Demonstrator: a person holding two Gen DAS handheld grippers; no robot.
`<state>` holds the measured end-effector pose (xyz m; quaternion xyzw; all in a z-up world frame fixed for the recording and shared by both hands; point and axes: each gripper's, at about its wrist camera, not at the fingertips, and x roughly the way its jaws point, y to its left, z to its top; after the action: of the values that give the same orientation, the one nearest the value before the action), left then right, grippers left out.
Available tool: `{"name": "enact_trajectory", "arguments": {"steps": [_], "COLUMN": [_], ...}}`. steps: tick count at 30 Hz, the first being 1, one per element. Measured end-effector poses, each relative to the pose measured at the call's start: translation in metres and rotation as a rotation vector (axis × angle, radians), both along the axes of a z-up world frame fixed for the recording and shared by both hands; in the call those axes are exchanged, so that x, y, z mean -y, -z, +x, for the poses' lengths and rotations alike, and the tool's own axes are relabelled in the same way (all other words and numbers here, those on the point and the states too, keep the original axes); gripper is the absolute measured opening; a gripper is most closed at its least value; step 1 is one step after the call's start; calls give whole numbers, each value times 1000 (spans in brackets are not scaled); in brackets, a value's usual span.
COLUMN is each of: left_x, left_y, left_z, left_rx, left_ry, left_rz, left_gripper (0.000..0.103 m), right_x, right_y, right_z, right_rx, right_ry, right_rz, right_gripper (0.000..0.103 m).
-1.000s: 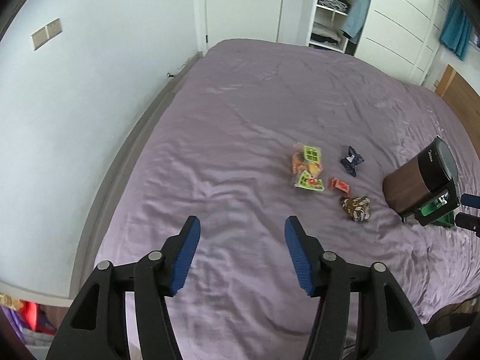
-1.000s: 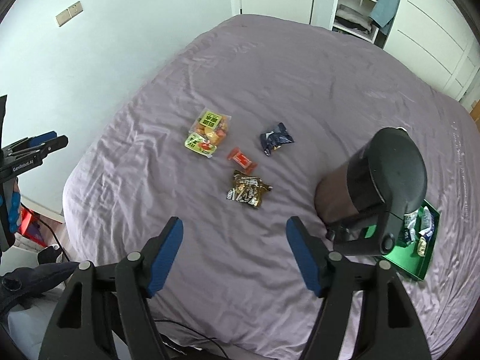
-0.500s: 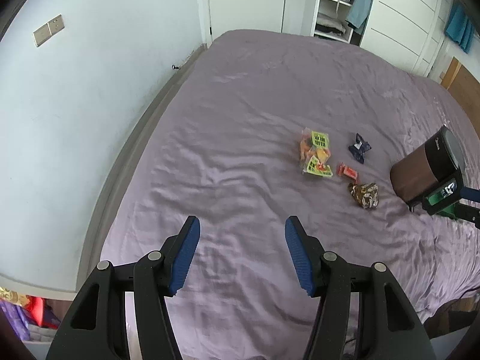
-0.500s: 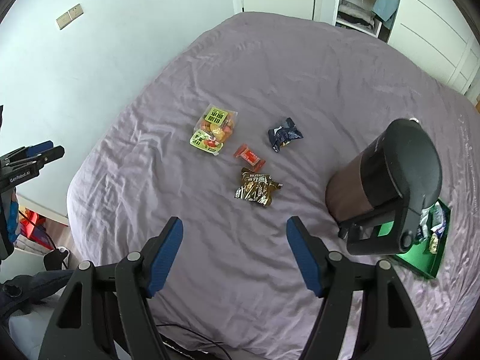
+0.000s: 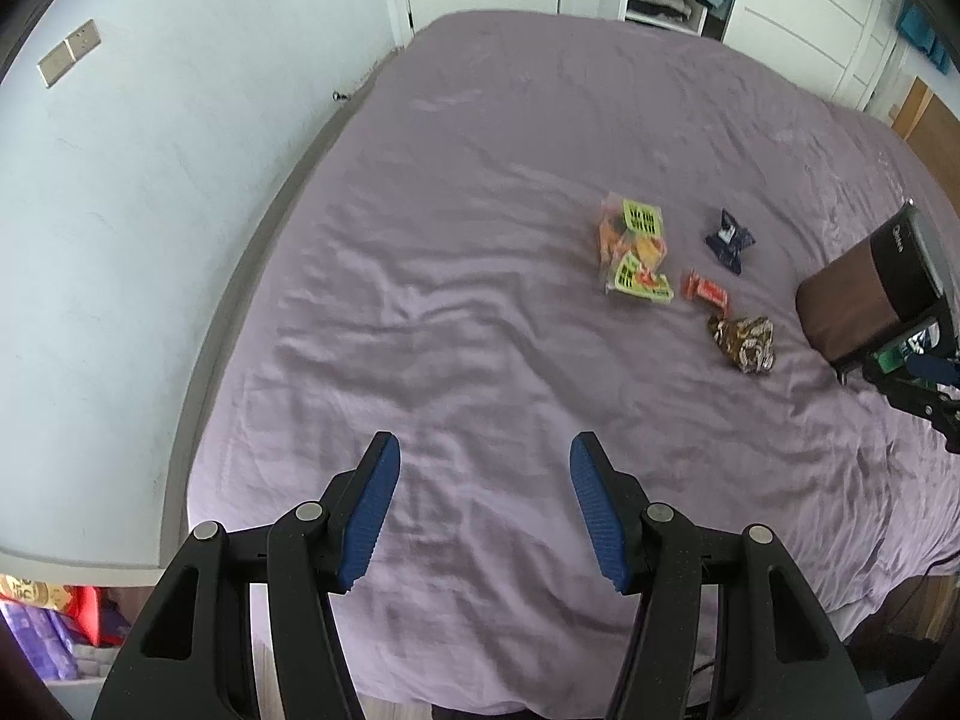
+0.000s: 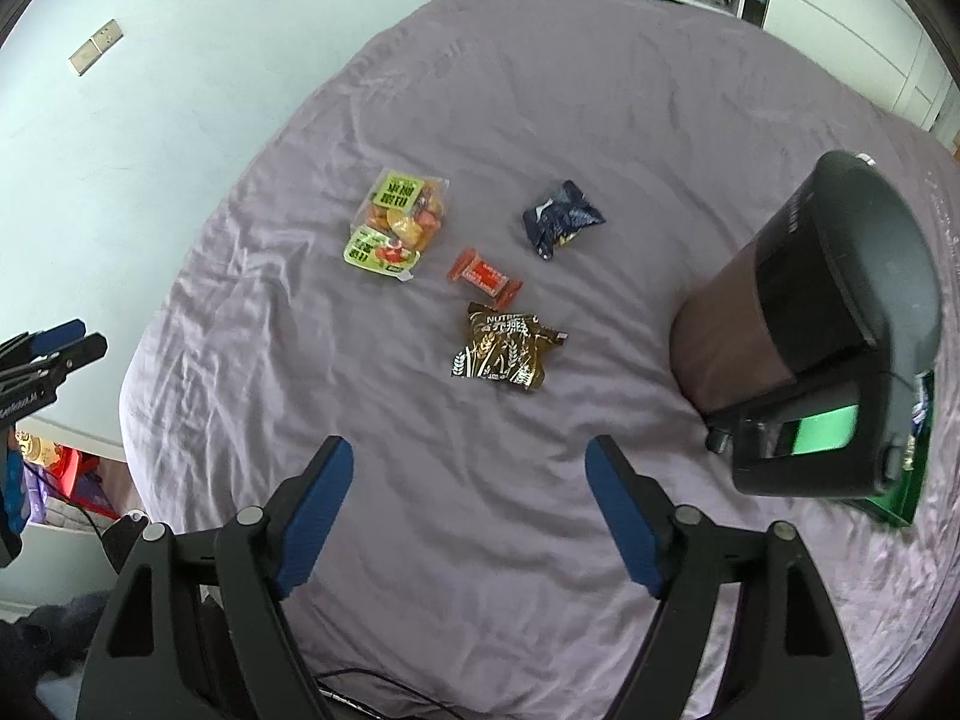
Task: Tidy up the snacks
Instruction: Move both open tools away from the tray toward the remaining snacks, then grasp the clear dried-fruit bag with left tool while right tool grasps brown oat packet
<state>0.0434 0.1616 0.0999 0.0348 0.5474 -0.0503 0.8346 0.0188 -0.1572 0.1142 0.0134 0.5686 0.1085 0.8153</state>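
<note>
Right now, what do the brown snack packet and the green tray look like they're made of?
Brown snack packet: apparently metallised plastic film, glossy; it crinkles and catches glints of light.
Green tray: looks rigid, plain green with a straight raised edge; plastic or coated card, I cannot tell which, as the dark container hides most of it.

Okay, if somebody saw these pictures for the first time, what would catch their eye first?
Probably the four bright snack packets scattered mid-bed on the purple sheet. Next, the big brown and black jug standing to their right, with a green tray half hidden behind it.
</note>
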Motion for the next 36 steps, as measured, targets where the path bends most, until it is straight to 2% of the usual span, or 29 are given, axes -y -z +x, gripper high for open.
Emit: {"name": "enact_trajectory", "arguments": {"steps": [9, 17, 26, 36], "left_x": [30, 61, 98, 131], "left_y": [29, 50, 65, 79], "left_z": [23, 58, 109, 148], "left_rx": [-64, -92, -83, -73], "left_ry": [57, 102, 165, 217], "left_rz": [-1, -19, -32, -31], "left_gripper": [53, 55, 55, 55], "right_x": [0, 2, -4, -2], "right_y": [46, 65, 84, 115], "right_z": [26, 55, 97, 101], "right_rx": [-67, -80, -73, -133], "right_ry": [41, 15, -50, -7], "right_rz": [41, 31, 8, 41], "right_gripper": [103, 103, 103, 103]}}
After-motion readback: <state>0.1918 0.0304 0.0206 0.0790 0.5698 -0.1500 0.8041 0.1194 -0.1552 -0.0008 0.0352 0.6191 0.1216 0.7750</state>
